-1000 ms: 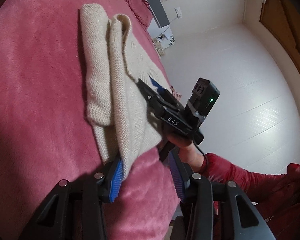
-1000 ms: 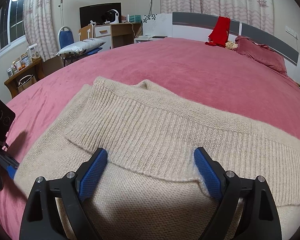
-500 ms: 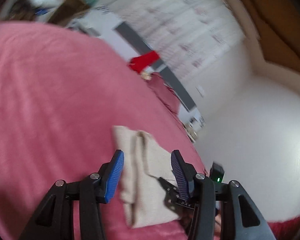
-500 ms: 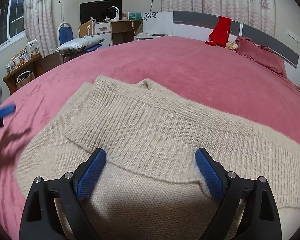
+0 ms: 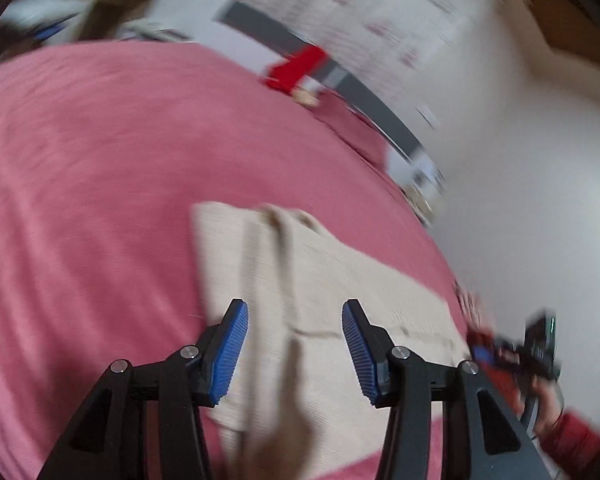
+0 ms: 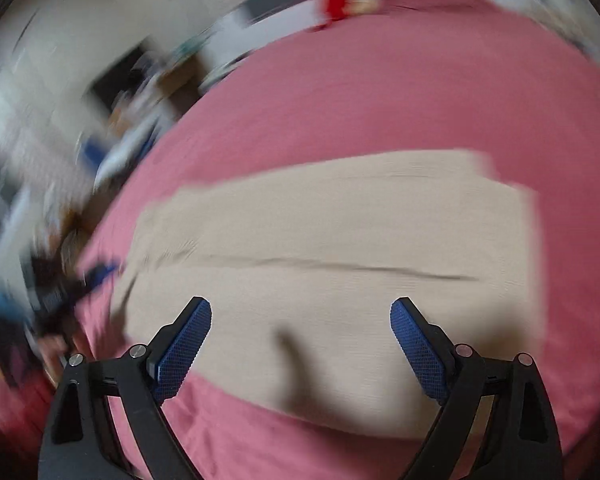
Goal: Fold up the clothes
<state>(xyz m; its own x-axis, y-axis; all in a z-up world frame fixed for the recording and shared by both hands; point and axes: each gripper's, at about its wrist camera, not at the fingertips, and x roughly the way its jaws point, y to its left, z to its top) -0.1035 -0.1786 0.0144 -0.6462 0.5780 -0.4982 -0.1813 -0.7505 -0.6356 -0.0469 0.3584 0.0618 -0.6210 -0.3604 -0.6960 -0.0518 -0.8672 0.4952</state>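
A: Where is the cream-coloured knitted sweater point(image 6: 332, 240) to be found?

B: It is laid flat on the pink plush bedspread point(image 5: 92, 168), near the edge of the bed, folded into a broad rectangle. A fold line is seen running across it in the right wrist view. Both views are heavily blurred, so finer detail of the knit cannot be made out.

A: How are the tools held?

B: The left gripper point(image 5: 296, 350) is spread apart above the sweater, nothing being gripped between its blue ribbed pads point(image 5: 230, 354). The right gripper point(image 6: 300, 348) is likewise wide apart and empty, poised over the near edge of the cloth.

A: How is the garment expected to handle?

B: It is judged to be soft, limp and fairly light, though thick where layers are stacked. No stiffness can be relied upon; an unsupported part would probably sag. Slipping is thought unlikely, since wool should be caught well by ribbed pads.

A: Where should it be taken hold of?

B: All layers at the two corners of one short end are best pinched together, so that the stack is not pulled apart when another fold is made.
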